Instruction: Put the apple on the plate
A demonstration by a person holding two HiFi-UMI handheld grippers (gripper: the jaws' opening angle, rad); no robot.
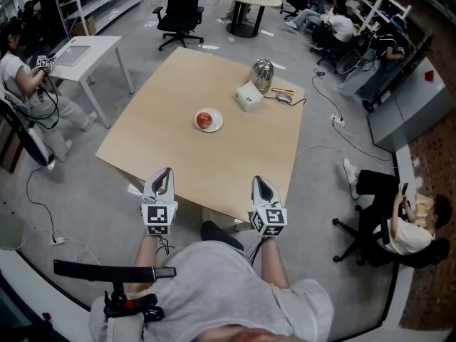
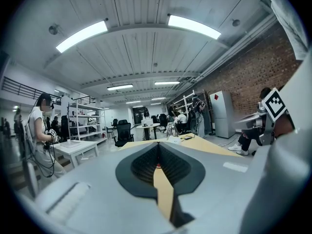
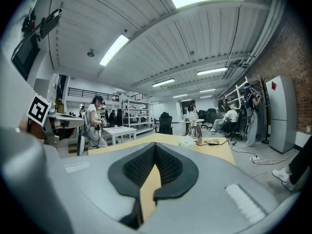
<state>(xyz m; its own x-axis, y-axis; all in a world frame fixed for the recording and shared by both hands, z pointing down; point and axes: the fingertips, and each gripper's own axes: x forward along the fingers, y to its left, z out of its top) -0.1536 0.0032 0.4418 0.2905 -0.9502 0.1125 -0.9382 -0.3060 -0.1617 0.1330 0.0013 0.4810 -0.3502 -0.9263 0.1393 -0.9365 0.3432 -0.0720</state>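
Red apple sits on the white plate; well short of the plate, left gripper and right gripper flank it about equally, jaws pressed together, empty.

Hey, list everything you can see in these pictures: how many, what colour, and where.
table: one, light wood, centre of the room
plate: one, white, middle of the table
apple: one, red, on the plate
silver vessel: one, shiny metal, far side of the table
box: one, white, beside the silver vessel
mouse: one, grey, with a dark cable, far right table edge
side table: one, white, left of the table
office chair: one nearby, black, beyond the table
seated people: at least three, at the room's edges
left gripper: one, pale grey, shut, empty, near table edge
right gripper: one, pale grey, shut, empty, near table edge
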